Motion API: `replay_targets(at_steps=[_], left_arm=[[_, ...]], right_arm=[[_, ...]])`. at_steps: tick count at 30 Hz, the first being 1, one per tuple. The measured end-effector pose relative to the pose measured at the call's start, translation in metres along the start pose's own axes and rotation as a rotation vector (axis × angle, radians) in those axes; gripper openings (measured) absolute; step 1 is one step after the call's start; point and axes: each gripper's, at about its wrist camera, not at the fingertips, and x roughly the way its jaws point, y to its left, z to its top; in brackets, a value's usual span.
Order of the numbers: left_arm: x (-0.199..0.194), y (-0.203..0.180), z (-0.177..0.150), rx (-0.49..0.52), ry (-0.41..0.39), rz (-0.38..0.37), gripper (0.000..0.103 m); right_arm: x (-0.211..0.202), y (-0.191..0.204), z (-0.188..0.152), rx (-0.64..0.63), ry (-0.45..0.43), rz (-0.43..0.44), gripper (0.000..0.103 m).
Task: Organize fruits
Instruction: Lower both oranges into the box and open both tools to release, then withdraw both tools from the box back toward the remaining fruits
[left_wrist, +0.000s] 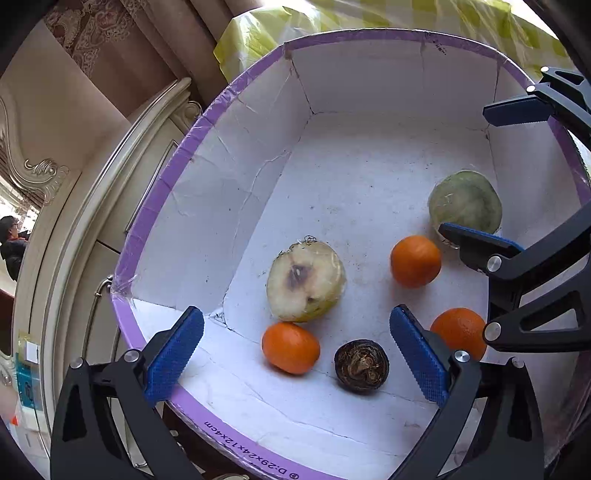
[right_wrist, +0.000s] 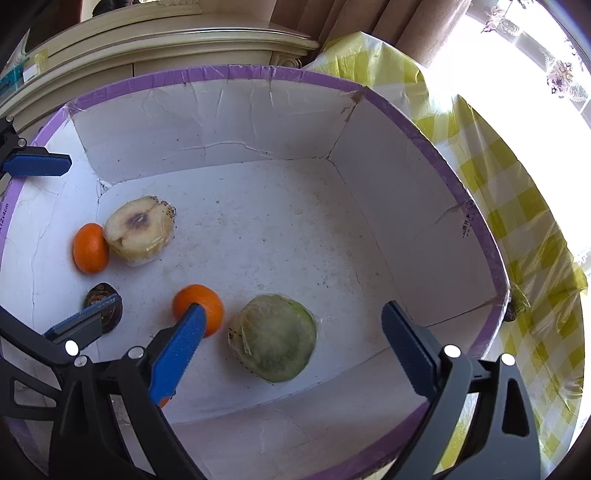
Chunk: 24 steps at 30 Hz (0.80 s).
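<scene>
A white box with a purple rim (left_wrist: 159, 206) (right_wrist: 476, 206) holds the fruit. In it lie a wrapped half apple (left_wrist: 306, 280) (right_wrist: 139, 230), a wrapped green half fruit (left_wrist: 466, 202) (right_wrist: 275, 339), three oranges (left_wrist: 290, 347) (left_wrist: 415, 261) (left_wrist: 460, 330) and a dark brown round fruit (left_wrist: 362, 365) (right_wrist: 105, 304). My left gripper (left_wrist: 297, 356) is open above the box's near edge, over one orange and the dark fruit. My right gripper (right_wrist: 299, 354) is open and straddles the green half fruit; it also shows in the left wrist view (left_wrist: 491, 170).
The box sits on a yellow-checked tablecloth (right_wrist: 532, 206). A cream carved cabinet (left_wrist: 74, 206) (right_wrist: 177, 40) stands just beyond the box. Curtains (left_wrist: 122, 40) and a bright window (right_wrist: 517, 51) are behind.
</scene>
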Motion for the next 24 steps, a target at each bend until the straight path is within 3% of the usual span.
replay_targets(at_steps=[17,20,24], left_arm=[[-0.005,-0.002,0.006,-0.003,0.018,0.018,0.098],[-0.016,0.001,0.007,-0.021,-0.005,0.031,0.098],[-0.038,0.009,0.009,-0.054,-0.063,0.057,0.098]], right_arm=[[-0.01,-0.013,-0.009,0.044,-0.077,0.065,0.099],[-0.02,-0.018,-0.009,0.079,-0.125,0.086,0.099],[-0.055,-0.031,-0.013,0.124,-0.297,0.083,0.099]])
